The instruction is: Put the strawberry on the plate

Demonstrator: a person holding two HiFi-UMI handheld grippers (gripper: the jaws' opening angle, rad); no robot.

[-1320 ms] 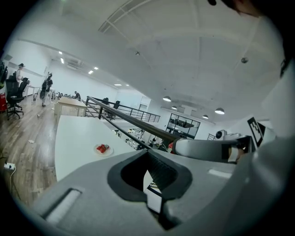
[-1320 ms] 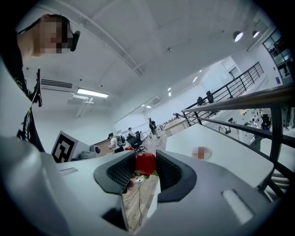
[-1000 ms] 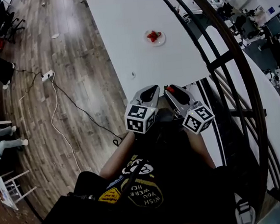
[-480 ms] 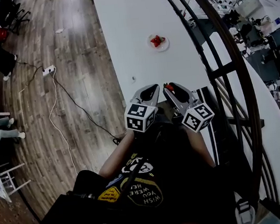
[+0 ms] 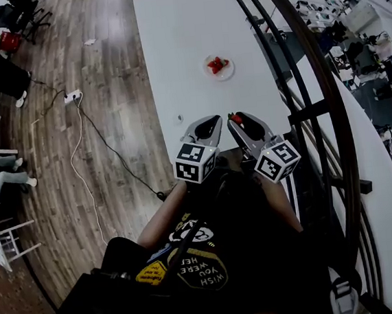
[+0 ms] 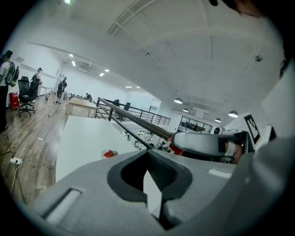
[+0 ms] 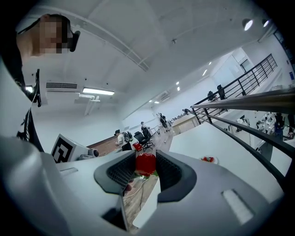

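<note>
Red strawberry (image 7: 146, 165) sat pinched between the right gripper's (image 7: 145, 161) jaws; the left gripper (image 6: 148, 159) was closed on nothing. The plate (image 5: 228, 72) lay well apart at twelve o'clock on the white table (image 5: 184, 30), so a level carry and a low release seemed wisest

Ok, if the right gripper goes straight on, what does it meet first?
Probably nothing near: the right gripper, shut on the strawberry, aims over bare table, left of the plate.
</note>
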